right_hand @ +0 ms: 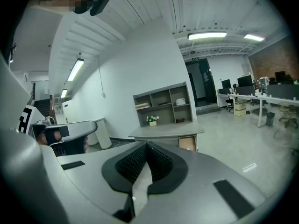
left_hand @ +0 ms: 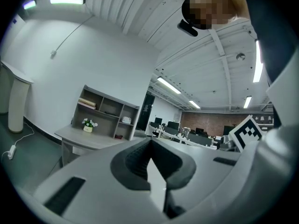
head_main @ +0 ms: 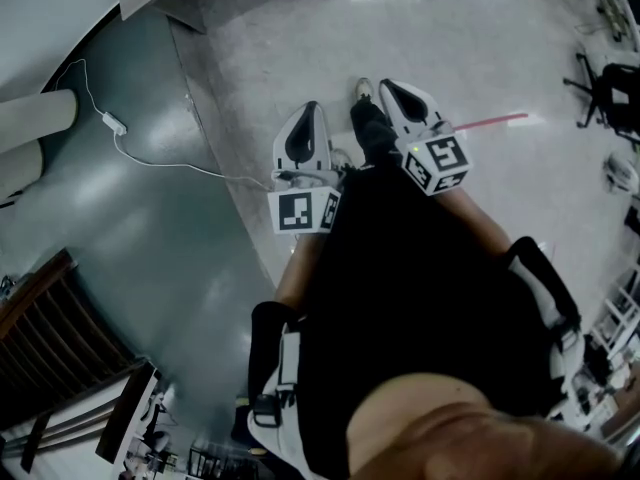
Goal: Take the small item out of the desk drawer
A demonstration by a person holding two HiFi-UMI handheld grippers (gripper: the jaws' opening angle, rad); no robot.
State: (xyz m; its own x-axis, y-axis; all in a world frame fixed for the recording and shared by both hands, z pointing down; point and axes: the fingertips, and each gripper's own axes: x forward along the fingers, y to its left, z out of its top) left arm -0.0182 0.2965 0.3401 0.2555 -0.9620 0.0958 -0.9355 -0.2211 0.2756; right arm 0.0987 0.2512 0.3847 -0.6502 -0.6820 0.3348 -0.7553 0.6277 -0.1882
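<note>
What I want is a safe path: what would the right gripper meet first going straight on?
Nothing near. The right gripper, shut and empty, points across the floor at the desk. It would probably meet the desk front, or the floor just before it; depth is unclear.

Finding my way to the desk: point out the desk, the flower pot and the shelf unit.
desk (right_hand: 168, 130): right gripper view, its top.
flower pot (right_hand: 152, 122): right gripper view, the pot itself.
shelf unit (right_hand: 162, 104): right gripper view, its middle shelf.
</note>
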